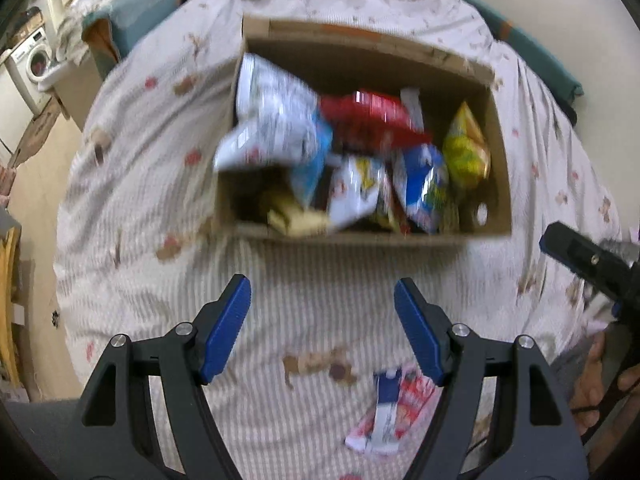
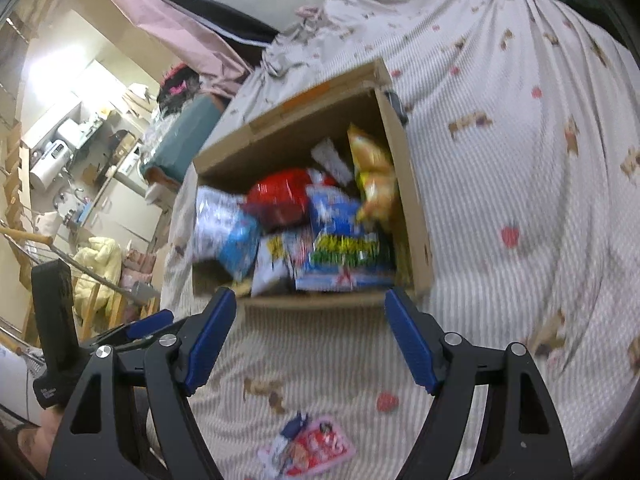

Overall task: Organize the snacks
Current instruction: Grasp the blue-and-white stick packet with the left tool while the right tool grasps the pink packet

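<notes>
On the bed, a cardboard box already holds most snack packets, while 1 pink packet lies loose on the bedspread nearby. Left gripper and right gripper are both spread, holding nothing. Likely next: lower 1 gripper onto that packet and pinch its edge.

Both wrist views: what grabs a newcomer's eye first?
The open cardboard box on the patterned bedspread, crammed with bright snack bags, a red bag near the middle. Next, one pink-and-red snack packet lying alone on the bedspread, nearer than the box. Both grippers, left and right, have open, empty jaws.
</notes>
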